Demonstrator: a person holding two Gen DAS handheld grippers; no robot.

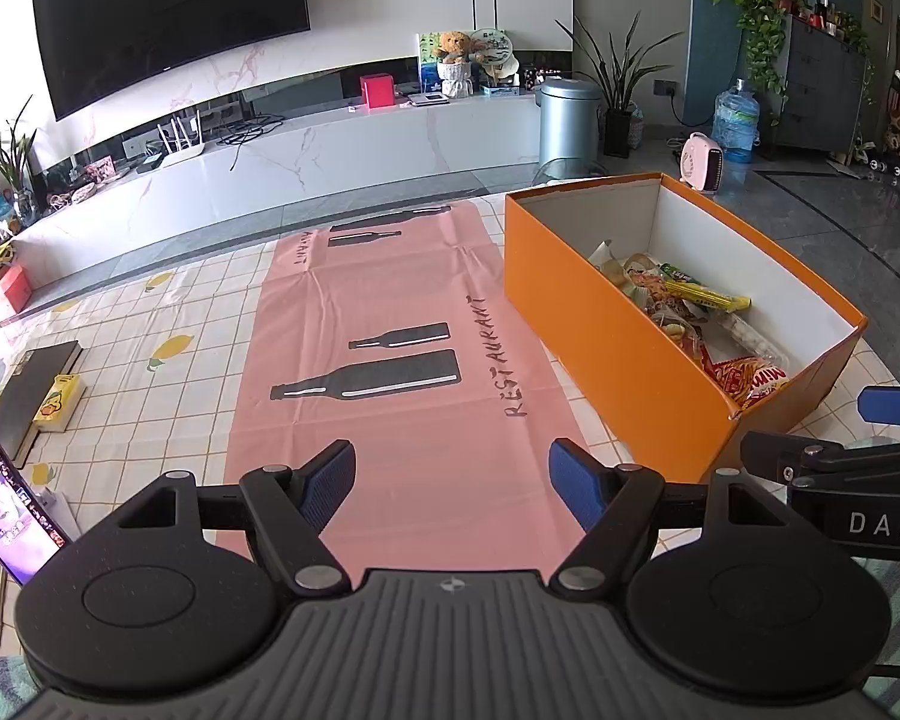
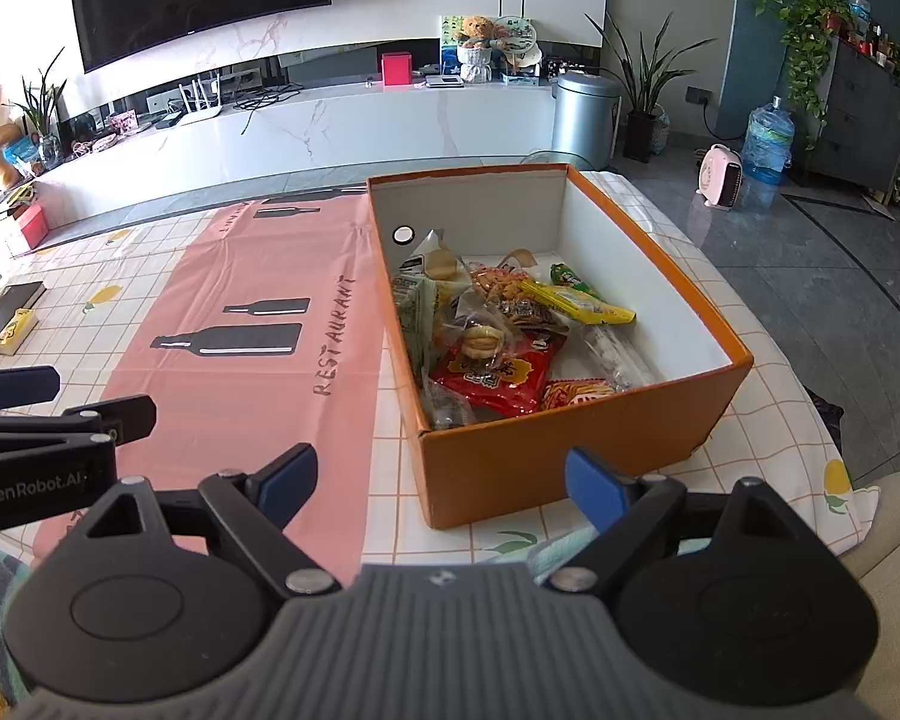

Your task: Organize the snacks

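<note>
- The left claw (image 1: pixel 452 483) hangs over the pink mat (image 1: pixel 390 324) with its blue pads spread wide and nothing between them.
- The right claw (image 2: pixel 441 483) is released too, its pads apart above the near wall of the orange box (image 2: pixel 510 468), touching nothing.
- The two claws sit side by side, each showing at the edge of the other's view.
- The snacks (image 2: pixel 498 324) are all inside the orange box, piled toward its left side; the right part of the white floor of the box is bare.
- In the pile I can pick out a red packet (image 2: pixel 492 375), a long yellow wrapper (image 2: pixel 582 303) lying across the top, and a striped orange-and-red bag (image 2: pixel 576 393) against the near wall.
- The box stands on the tabletop (image 2: pixel 768 372), covered in a checked cloth with lemon prints, just right of the pink mat, which bears black bottle shapes and the word RESTAURANT.
- At the far left of the tabletop lie a dark slab (image 1: pixel 30 384) and a small yellow pack (image 1: pixel 60 402) beside it.
</note>
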